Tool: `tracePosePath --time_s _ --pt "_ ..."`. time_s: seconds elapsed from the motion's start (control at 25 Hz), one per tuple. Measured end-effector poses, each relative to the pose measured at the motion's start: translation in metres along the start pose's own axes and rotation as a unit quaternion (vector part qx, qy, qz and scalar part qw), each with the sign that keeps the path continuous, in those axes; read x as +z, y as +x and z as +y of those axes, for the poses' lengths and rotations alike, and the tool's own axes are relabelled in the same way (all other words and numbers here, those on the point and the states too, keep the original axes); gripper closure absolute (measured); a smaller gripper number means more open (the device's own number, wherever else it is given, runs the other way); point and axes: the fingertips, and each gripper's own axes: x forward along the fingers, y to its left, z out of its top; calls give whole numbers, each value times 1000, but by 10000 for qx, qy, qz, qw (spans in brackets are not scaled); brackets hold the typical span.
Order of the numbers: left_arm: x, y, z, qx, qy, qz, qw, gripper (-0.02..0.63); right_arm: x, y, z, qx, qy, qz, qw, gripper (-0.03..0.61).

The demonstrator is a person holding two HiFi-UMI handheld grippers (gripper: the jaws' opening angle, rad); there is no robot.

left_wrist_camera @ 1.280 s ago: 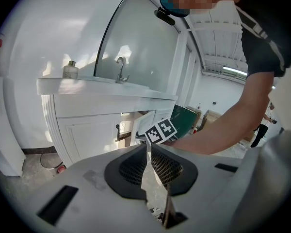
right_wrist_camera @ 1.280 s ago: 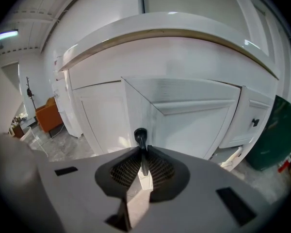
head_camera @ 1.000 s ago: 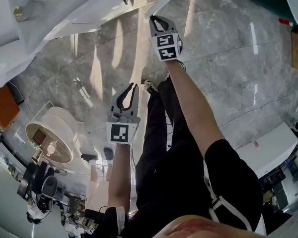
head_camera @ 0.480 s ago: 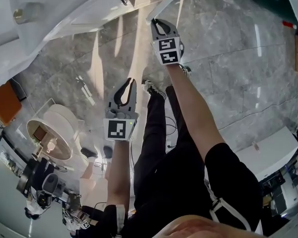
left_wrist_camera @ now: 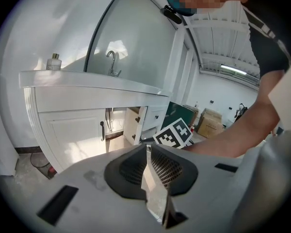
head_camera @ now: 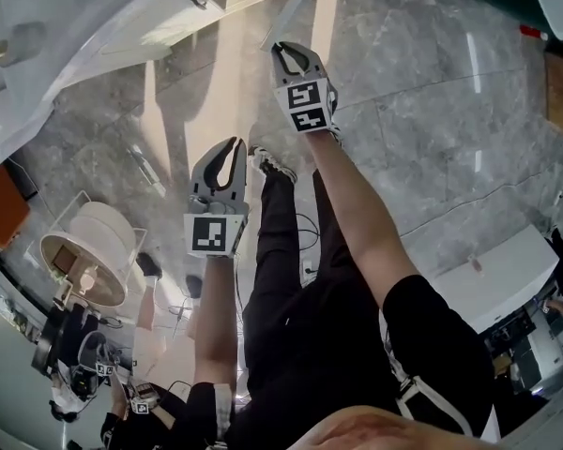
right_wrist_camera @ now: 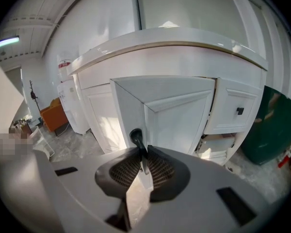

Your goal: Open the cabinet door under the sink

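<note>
**Cabinet door (right_wrist_camera: 177, 115) under the sink, part-way open.** The door stands swung out from the cabinet front. Its free edge is toward us and its hinge side is back at the right, next to a small drawer (right_wrist_camera: 237, 111). Behind the door we can see a slice of the open cabinet.

The dark handle (right_wrist_camera: 136, 137) sits near the free edge. Its lower part lies between the fingers of the right gripper (right_wrist_camera: 143, 163), which are clamped on it, and its top shows just above the fingertips. We judge that the grip is taken here because the handle is farthest from the hinge, so a pull along the outstretched arm turns the door most easily.

In the head view the right gripper (head_camera: 296, 56) reaches well ahead over the marble floor (head_camera: 432, 139). The left gripper (head_camera: 223, 162) hangs back and lower, apart from the cabinet. Its fingers (left_wrist_camera: 157, 166) are pressed together with nothing between them. We judge it is kept there to stay clear of the door's swing.

From that side we see the tap (left_wrist_camera: 112, 62) above the surface (left_wrist_camera: 87, 77), the neighbouring door (left_wrist_camera: 70, 130) closed, and the opening just to its right.
</note>
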Motion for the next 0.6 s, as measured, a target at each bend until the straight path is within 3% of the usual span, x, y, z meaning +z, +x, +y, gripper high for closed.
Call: tracePosePath --time_s 0.6 --pt "16 30 -48 33 -72 -29 10000 578 -39 -46 -45 338 -680 406 9963 482"
